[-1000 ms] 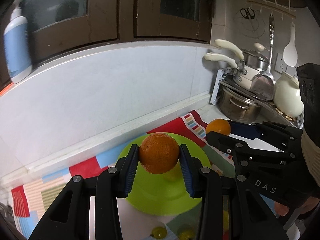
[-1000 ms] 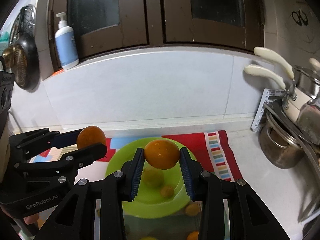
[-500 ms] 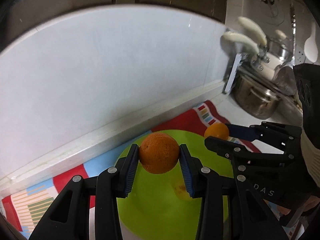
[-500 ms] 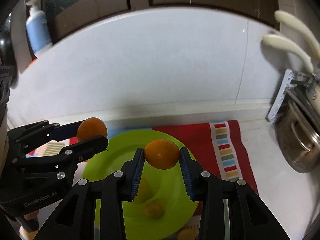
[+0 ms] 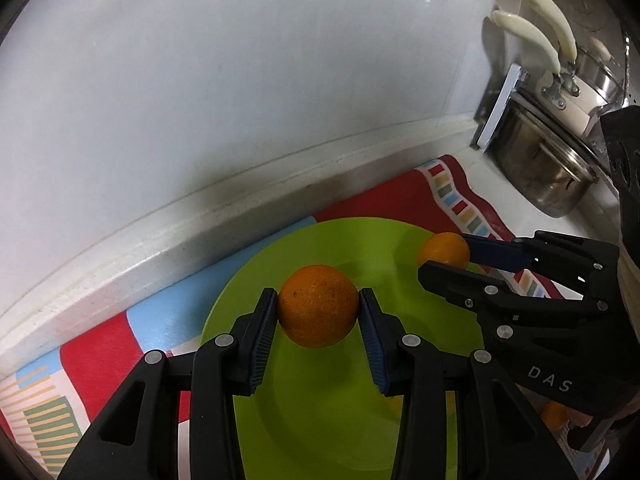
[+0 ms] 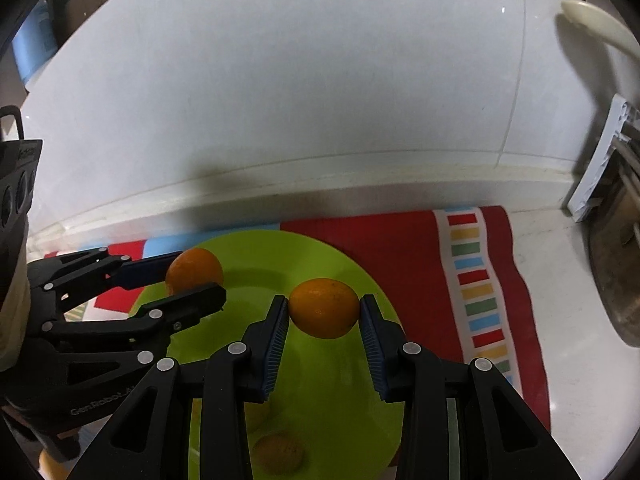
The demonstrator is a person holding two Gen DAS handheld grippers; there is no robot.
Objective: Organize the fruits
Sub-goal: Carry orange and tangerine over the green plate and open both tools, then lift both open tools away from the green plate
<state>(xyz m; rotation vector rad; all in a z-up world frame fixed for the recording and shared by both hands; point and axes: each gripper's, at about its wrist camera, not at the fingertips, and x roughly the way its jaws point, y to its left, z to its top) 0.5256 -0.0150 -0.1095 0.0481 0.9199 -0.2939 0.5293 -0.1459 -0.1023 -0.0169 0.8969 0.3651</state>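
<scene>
My left gripper [image 5: 318, 312] is shut on an orange [image 5: 318, 306] and holds it low over the green plate [image 5: 320, 408]. My right gripper [image 6: 323, 310] is shut on a second orange [image 6: 323, 308] over the same plate [image 6: 340, 400]. In the left wrist view the right gripper [image 5: 448, 258] comes in from the right with its orange [image 5: 443, 249]. In the right wrist view the left gripper [image 6: 196, 276] comes in from the left with its orange [image 6: 195, 266].
The plate sits on a striped red, blue and white cloth [image 6: 472, 280] against a white tiled wall [image 5: 240, 100]. Steel pots [image 5: 540, 172] on a rack stand at the right. Orange reflections [image 6: 278, 454] show in the plate's glossy surface.
Both grippers have come down and forward toward the plate with their oranges. The cabinets and bottle have left the view; the plate now fills the lower frame.
</scene>
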